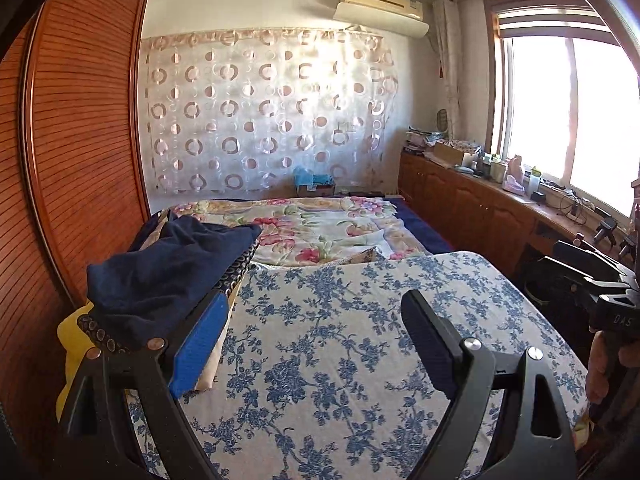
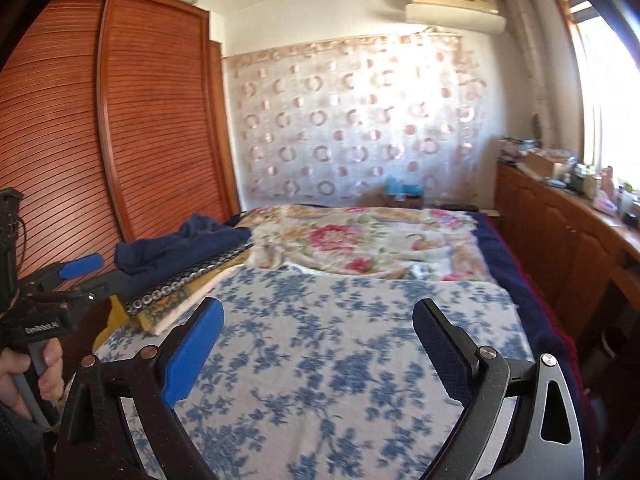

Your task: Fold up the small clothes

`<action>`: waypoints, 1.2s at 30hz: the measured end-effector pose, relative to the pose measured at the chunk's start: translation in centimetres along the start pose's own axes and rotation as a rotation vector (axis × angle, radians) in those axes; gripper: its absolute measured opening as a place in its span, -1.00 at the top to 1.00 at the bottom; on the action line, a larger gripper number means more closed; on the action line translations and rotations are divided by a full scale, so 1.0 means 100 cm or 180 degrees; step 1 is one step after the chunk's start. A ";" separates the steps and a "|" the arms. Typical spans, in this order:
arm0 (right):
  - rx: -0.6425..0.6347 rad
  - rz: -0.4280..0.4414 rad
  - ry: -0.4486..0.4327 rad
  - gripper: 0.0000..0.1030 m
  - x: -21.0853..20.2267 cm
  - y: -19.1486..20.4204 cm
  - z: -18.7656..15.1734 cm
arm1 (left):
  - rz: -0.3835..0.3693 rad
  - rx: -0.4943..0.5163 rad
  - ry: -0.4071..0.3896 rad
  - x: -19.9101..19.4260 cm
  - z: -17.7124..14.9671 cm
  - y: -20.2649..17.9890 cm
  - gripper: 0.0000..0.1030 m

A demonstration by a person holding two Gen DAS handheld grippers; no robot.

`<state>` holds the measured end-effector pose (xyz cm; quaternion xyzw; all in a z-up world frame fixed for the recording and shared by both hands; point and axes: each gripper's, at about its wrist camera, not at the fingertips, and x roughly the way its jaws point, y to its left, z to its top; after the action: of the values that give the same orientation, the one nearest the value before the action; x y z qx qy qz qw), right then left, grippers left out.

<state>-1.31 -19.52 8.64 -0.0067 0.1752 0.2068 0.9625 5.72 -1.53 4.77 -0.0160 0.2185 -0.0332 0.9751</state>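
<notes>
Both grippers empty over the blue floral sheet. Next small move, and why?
Probably swing the left gripper toward the navy garment atop the stack at the sheet's left edge. Both the left and the right gripper stand open with nothing between the jaws, the blue floral sheet ahead shows no garment, and that stack lies nearest the left one.

Slatted wooden wardrobe at left; circle-patterned curtain on far wall; air conditioner above; cluttered cabinet under window.
</notes>
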 end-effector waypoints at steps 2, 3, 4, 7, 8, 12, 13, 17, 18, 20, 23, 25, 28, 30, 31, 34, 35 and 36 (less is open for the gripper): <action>0.0041 -0.0067 -0.0057 -0.86 -0.011 0.002 0.003 | 0.0007 0.0021 -0.0027 -0.005 0.005 -0.005 -0.72; 0.0069 -0.0091 -0.0080 -0.86 -0.016 0.004 0.004 | 0.0006 0.0030 -0.0039 -0.008 0.008 -0.006 -0.72; 0.0094 -0.0119 -0.0103 -0.86 -0.022 0.006 0.006 | 0.0006 0.0039 -0.0058 -0.010 0.010 -0.008 -0.72; 0.0107 -0.0168 -0.0160 -0.86 -0.031 0.011 0.006 | 0.0017 0.0062 -0.0132 -0.020 0.016 -0.013 -0.72; 0.0108 -0.0178 -0.0180 -0.86 -0.033 0.015 0.006 | 0.0023 0.0071 -0.0159 -0.024 0.018 -0.014 -0.72; 0.0102 -0.0229 -0.0230 -0.86 -0.045 0.021 0.000 | 0.0042 0.0080 -0.0224 -0.032 0.022 -0.015 -0.72; 0.0092 -0.0253 -0.0243 -0.86 -0.047 0.023 -0.001 | 0.0046 0.0081 -0.0233 -0.034 0.023 -0.015 -0.72; 0.0070 -0.0306 -0.0272 -0.86 -0.044 0.029 -0.007 | 0.0062 0.0085 -0.0210 -0.034 0.023 -0.015 -0.72; 0.0072 -0.0318 -0.0275 -0.86 -0.045 0.029 -0.009 | 0.0065 0.0082 -0.0206 -0.034 0.023 -0.016 -0.72; 0.0072 -0.0307 -0.0282 -0.86 -0.046 0.030 -0.010 | 0.0066 0.0082 -0.0204 -0.034 0.023 -0.016 -0.72; 0.0071 -0.0302 -0.0277 -0.86 -0.044 0.031 -0.010 | 0.0069 0.0078 -0.0198 -0.034 0.022 -0.016 -0.72; 0.0070 -0.0297 -0.0277 -0.86 -0.041 0.028 -0.008 | 0.0067 0.0077 -0.0199 -0.034 0.023 -0.015 -0.72; 0.0068 -0.0286 -0.0274 -0.86 -0.038 0.016 -0.007 | 0.0071 0.0073 -0.0186 -0.034 0.023 -0.015 -0.72; 0.0070 -0.0283 -0.0271 -0.86 -0.038 0.016 -0.007 | 0.0070 0.0070 -0.0187 -0.034 0.023 -0.015 -0.72; 0.0068 -0.0285 -0.0271 -0.86 -0.038 0.016 -0.006 | 0.0069 0.0070 -0.0185 -0.034 0.023 -0.015 -0.72; 0.0065 -0.0279 -0.0273 -0.86 -0.037 0.012 -0.005 | 0.0075 0.0076 -0.0184 -0.034 0.024 -0.015 -0.72; 0.0064 -0.0282 -0.0274 -0.86 -0.037 0.012 -0.005 | 0.0073 0.0073 -0.0184 -0.034 0.024 -0.015 -0.72; 0.0058 -0.0277 -0.0276 -0.86 -0.038 0.010 -0.006 | 0.0068 0.0068 -0.0185 -0.034 0.024 -0.015 -0.72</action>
<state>-5.19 -20.13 9.48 0.0034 0.1349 0.1631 0.9773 3.61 -2.72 8.46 -0.0042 0.1899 -0.0246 0.9815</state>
